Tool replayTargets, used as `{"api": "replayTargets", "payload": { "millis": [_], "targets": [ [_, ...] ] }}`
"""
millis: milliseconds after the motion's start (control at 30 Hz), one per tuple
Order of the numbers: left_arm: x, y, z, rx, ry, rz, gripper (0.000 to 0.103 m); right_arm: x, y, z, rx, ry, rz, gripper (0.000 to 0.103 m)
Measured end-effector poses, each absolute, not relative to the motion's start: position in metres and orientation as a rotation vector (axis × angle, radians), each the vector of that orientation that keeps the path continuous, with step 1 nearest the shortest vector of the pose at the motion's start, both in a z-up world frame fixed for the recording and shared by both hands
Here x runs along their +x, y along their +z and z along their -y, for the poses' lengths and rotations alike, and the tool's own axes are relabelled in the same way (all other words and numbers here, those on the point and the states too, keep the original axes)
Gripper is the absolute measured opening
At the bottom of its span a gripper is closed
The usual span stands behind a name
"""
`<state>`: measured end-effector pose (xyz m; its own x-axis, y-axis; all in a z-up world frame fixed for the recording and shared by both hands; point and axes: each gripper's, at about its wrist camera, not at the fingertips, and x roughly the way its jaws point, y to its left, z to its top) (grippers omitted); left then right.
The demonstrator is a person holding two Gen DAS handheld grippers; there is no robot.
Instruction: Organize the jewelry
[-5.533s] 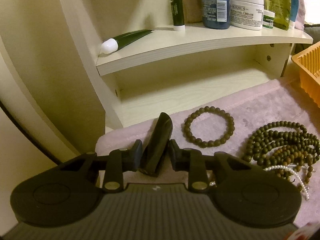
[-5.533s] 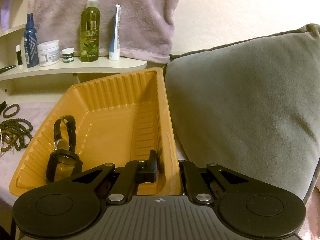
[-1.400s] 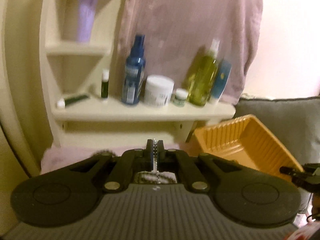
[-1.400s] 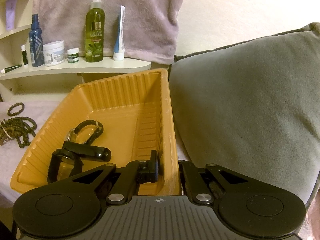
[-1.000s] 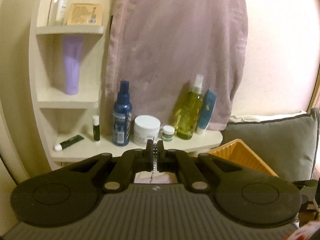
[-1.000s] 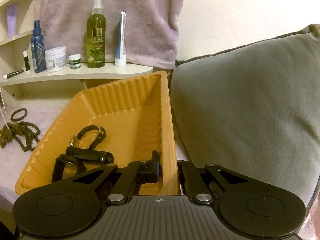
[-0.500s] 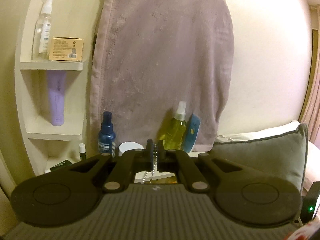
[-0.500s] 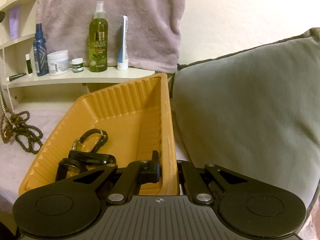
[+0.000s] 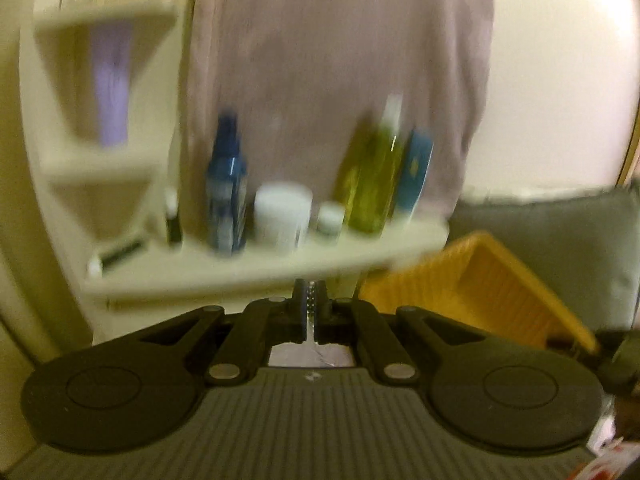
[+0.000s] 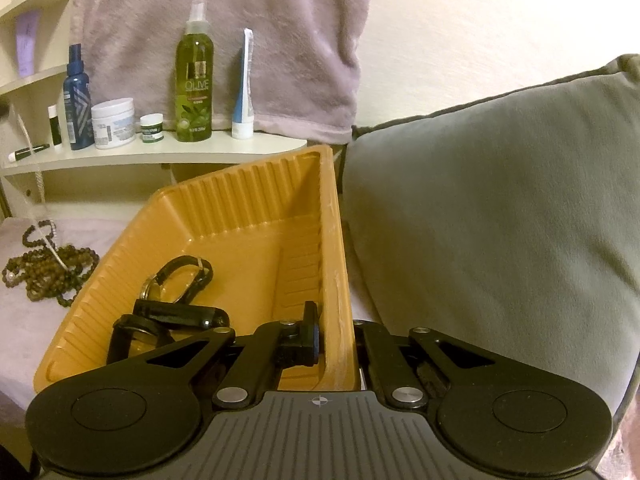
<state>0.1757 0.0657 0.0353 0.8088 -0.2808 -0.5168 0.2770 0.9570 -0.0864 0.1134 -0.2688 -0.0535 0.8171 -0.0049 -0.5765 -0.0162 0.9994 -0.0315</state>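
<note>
White pearl strand, lifted off the bed, is clamped in the left tongs; orange tray wall is clamped by right tongs; tray placement follows.

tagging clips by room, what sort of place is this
Probably a bedroom or dressing corner at home: a shelf of toiletry bottles, a grey cushion, and bead necklaces on a cloth beside an orange tray with watches.

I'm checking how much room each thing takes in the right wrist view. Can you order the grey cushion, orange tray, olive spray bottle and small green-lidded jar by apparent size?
1. Grey cushion, largest.
2. Orange tray; it sits nearer the camera than the shelf items, which inflates it.
3. Olive spray bottle.
4. Small green-lidded jar, smallest.
</note>
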Motion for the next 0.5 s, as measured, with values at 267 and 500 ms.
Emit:
{"api": "replayTargets", "payload": {
  "millis": [267, 500],
  "targets": [
    [0.152, -0.032, -0.099, -0.007, -0.219, -0.742, 0.004, 0.116, -0.055, 0.269, -0.037, 0.004, -0.618, 0.003],
    [0.144, -0.047, -0.117, 0.035, -0.126, -0.771, 0.021, 0.117, -0.055, 0.269, -0.037, 0.002, -0.619, 0.003]
  ]
}}
